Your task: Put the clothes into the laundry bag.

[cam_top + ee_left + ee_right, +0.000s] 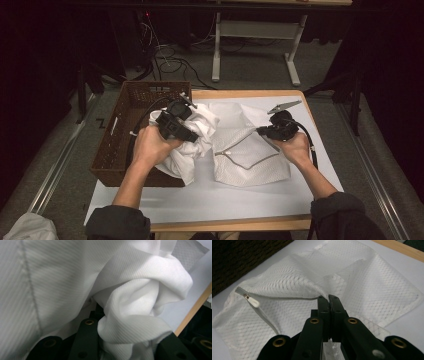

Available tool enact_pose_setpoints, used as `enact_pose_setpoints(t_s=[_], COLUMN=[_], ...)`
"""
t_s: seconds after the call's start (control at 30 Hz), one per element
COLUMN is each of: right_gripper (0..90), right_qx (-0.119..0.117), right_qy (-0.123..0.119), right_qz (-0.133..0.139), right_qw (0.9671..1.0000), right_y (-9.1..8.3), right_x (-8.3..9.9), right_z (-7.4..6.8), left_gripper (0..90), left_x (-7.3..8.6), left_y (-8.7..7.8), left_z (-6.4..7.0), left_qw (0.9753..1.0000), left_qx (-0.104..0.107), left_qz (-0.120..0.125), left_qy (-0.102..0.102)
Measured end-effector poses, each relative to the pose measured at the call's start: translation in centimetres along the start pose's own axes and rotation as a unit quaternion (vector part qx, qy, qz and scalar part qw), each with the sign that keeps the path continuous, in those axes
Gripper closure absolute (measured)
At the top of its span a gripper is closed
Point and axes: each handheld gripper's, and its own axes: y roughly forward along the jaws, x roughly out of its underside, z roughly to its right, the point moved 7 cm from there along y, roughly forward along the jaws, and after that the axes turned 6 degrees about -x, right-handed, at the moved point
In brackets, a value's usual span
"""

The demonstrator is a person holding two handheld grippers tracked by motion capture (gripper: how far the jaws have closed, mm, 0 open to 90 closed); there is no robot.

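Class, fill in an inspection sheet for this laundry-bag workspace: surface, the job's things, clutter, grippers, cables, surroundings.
Surface: wooden table covered by a white sheet, flat.
Job's things: mesh laundry bag lies on the sheet, zipper open; white garment is bunched beside the bag, partly over the basket's edge.
Clutter: brown wicker basket at the table's left; nothing else seen.
Grippers: left gripper is shut on the white garment, cloth bunched between its jaws; right gripper is shut on the mesh laundry bag's opening edge.
Cables: a black cable trails from the right gripper; loose wires lie on the floor behind.
Surroundings: grey floor, white table legs, dark curtains.
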Motion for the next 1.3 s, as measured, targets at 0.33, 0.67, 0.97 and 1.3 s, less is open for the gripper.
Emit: enact_pose_setpoints(t_s=[0.33, 0.67, 0.97, 1.3], right_gripper=[90.0, 90.0, 90.0, 90.0], right_qx=[-0.002, -0.006, -0.007, -0.012], right_qy=[0.011, 0.009, 0.007, 0.006], right_qz=[0.008, 0.000, -0.002, -0.010], right_qw=[0.9999, 0.9999, 0.9999, 0.9999], right_y=[0.1, 1.5, 1.5, 2.5], right_x=[-0.8, -1.3, -1.2, -1.3], right_z=[0.4, 0.5, 0.4, 0.2], left_gripper=[72.8, 72.4, 71.0, 70.1], left_x=[-0.8, -2.3, -1.8, -1.2], left_y=[1.8, 3.6, 6.2, 9.4], left_z=[2.1, 6.4, 7.8, 8.6], left_qw=[0.9994, 0.9967, 0.9967, 0.9973], left_qx=[0.005, 0.060, 0.030, 0.047], left_qz=[-0.021, -0.026, -0.033, -0.025], left_qy=[0.025, 0.049, 0.068, 0.051])
